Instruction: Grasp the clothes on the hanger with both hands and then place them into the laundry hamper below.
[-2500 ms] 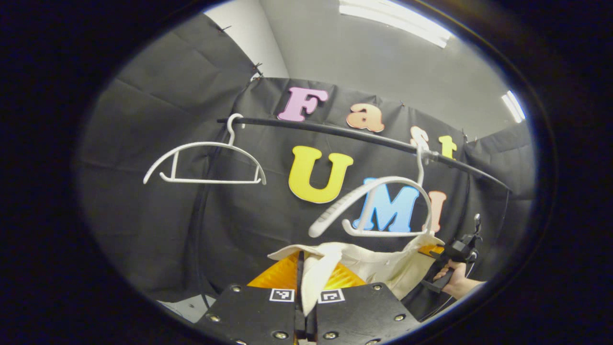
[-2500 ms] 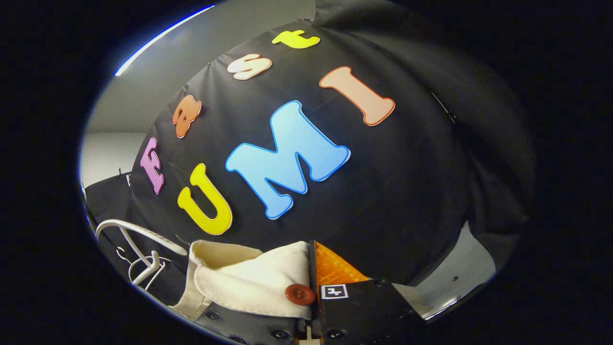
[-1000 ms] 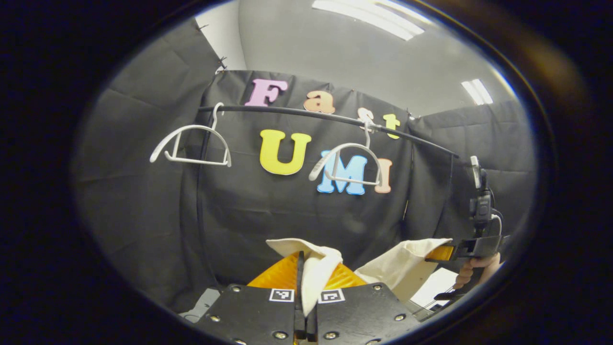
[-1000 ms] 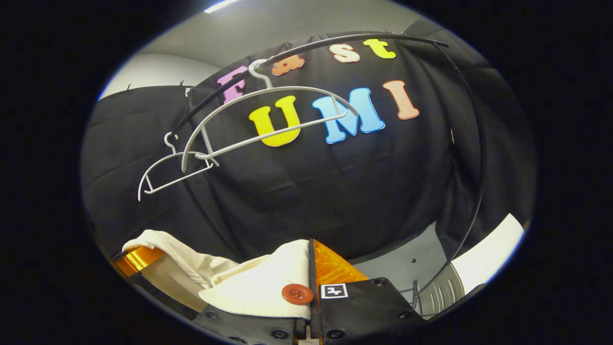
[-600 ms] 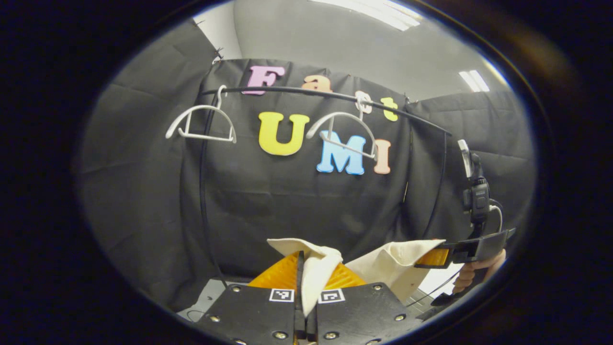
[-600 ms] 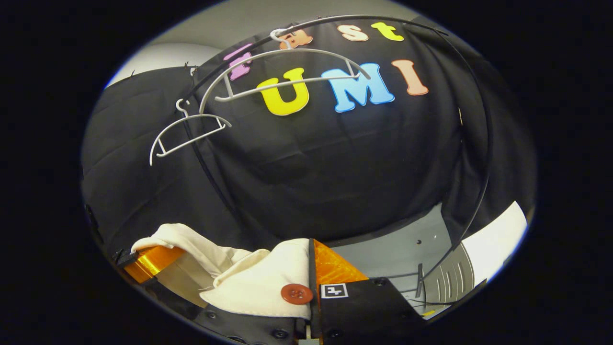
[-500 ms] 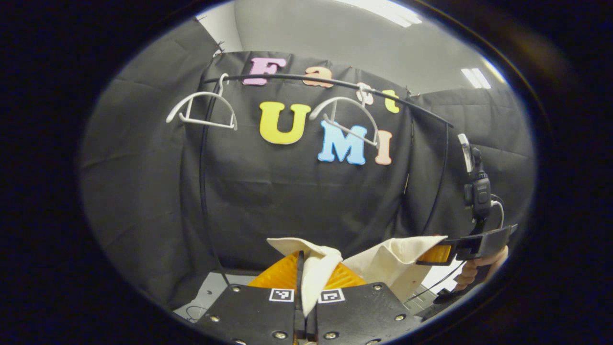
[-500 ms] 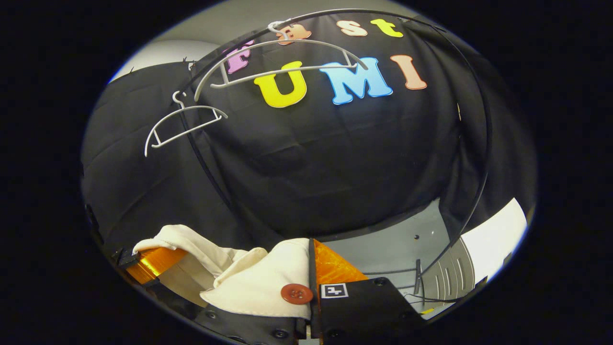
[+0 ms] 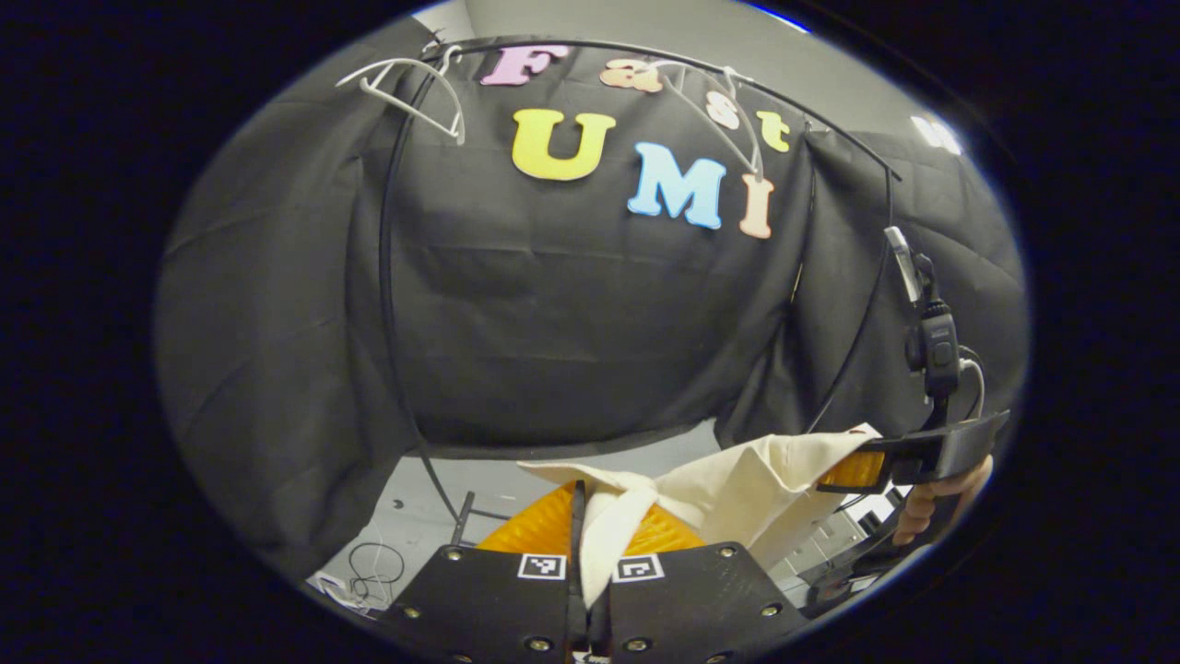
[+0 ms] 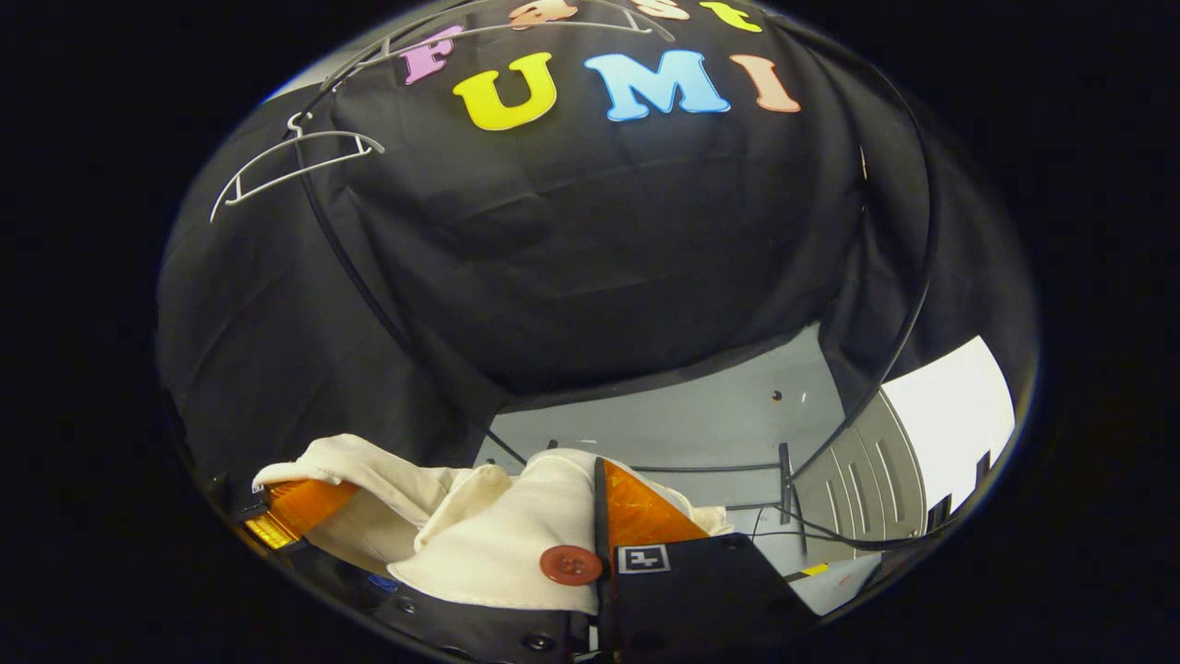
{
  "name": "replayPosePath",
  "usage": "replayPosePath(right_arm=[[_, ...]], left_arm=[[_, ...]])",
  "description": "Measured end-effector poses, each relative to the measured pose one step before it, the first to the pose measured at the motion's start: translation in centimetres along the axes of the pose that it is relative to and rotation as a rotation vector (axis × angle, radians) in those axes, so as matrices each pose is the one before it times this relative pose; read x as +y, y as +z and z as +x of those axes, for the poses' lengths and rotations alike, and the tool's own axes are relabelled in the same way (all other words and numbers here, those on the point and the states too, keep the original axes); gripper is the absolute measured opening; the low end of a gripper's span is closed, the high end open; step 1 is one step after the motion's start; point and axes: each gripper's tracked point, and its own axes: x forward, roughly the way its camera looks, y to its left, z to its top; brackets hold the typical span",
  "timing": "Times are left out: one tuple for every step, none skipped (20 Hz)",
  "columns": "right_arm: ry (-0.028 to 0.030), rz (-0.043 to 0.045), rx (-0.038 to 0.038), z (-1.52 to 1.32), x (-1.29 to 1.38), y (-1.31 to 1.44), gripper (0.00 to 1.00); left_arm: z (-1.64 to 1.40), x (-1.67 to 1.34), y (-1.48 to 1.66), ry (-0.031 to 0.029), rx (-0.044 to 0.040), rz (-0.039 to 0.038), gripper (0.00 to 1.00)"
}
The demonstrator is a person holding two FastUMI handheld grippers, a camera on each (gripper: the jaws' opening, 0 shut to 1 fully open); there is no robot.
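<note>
1. The left gripper [image 9: 590,590] fingers are pinching a fold of the cream shirt [image 9: 737,493], which is rising between them
2. The right gripper [image 10: 595,590] fingers are clamping its buttoned edge, cloth draping leftward

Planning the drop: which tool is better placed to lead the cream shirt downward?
Right, marginally. Both left tool and right tool are clamped on the cream shirt, but a white slatted container, possibly the hamper, lies just ahead of the right tool.
</note>
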Motion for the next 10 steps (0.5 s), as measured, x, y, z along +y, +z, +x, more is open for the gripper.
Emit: replayPosePath(right_arm=[[-0.00828, 0.00386, 0.02038, 0.348, -0.183, -0.95, 0.08], [-0.0108, 0.00412, 0.01982, 0.524, -0.275, -0.667, 0.09], [-0.00525, 0.00384, 0.01771, 0.394, -0.197, -0.588, 0.09], [0.0027, 0.00192, 0.0239, 0.468, 0.011, -0.703, 0.09], [-0.00685, -0.00652, 0.02299, 0.724, -0.175, -0.835, 0.09], [-0.00785, -0.01106, 0.01607, 0.558, -0.273, -0.407, 0.09], [-0.00847, -0.01273, 0.01008, 0.606, -0.253, -0.322, 0.09], [-0.00786, -0.01042, 0.01386, 0.501, -0.217, -0.258, 0.09], [-0.00457, -0.00524, 0.00984, 0.288, -0.124, -0.404, 0.09], [-0.00432, -0.00357, 0.01216, 0.392, -0.179, -0.269, 0.09]], left_arm=[[0.433, 0.182, -0.963, 0.00105, 0.01834, 0.0085, 0.04], [0.34, 0.175, -1.0, 0.00041, 0.02151, 0.00622, 0.03], [0.171, 0.164, -0.955, 0.00197, 0.01819, 0.00359, 0.03], [0.301, 0.18, -0.634, -0.00039, 0.01661, 0.00017, 0.03], [0.502, 0.22, -0.586, -0.00169, 0.01822, -0.00233, 0.03], [0.668, 0.372, -0.714, 0.0012, 0.02109, -0.00223, 0.02], [-0.026, -0.184, -0.685, 0.00345, 0.02374, -0.00103, 0.03], [0.298, 0.157, -0.365, 0.00929, 0.02081, -0.00273, 0.04], [0.278, 0.024, -0.402, 0.00416, 0.01769, -0.00648, 0.03], [0.525, 0.047, -0.275, 0.00518, 0.01494, -0.00837, 0.04]])
